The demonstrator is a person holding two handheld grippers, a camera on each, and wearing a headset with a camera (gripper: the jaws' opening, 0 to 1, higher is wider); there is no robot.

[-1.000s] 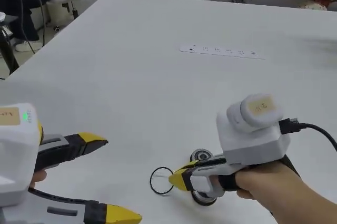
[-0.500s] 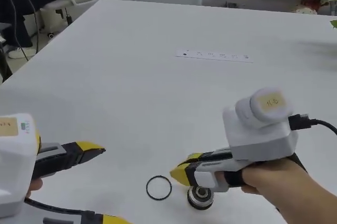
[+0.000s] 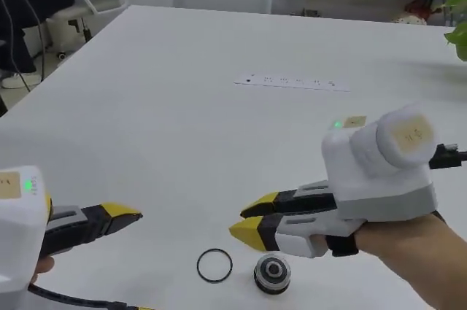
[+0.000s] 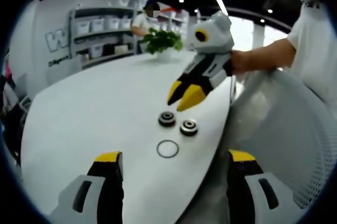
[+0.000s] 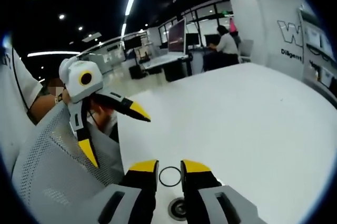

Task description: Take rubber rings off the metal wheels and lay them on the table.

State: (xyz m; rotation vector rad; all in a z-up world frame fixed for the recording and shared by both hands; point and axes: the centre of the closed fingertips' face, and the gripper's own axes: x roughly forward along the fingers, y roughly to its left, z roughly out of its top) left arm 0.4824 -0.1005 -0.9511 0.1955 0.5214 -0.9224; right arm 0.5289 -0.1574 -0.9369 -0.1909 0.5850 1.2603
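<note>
Currently one ring (image 3: pixel 214 265) lies at 9 o'clock of a wheel (image 3: pixel 272 273); I judge the second wheel (image 4: pixel 167 119) pending. Left claw (image 4: pixel 174 156) spread, right claw (image 3: pixel 243 221) barely parted, empty.

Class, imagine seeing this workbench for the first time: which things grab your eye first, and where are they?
The right gripper's yellow-tipped black claw hovers, slightly parted, close above a small round metal wheel and a thin black rubber ring, which lies flat on the white table near its front edge. The left gripper's claw gapes wide at the near left.
</note>
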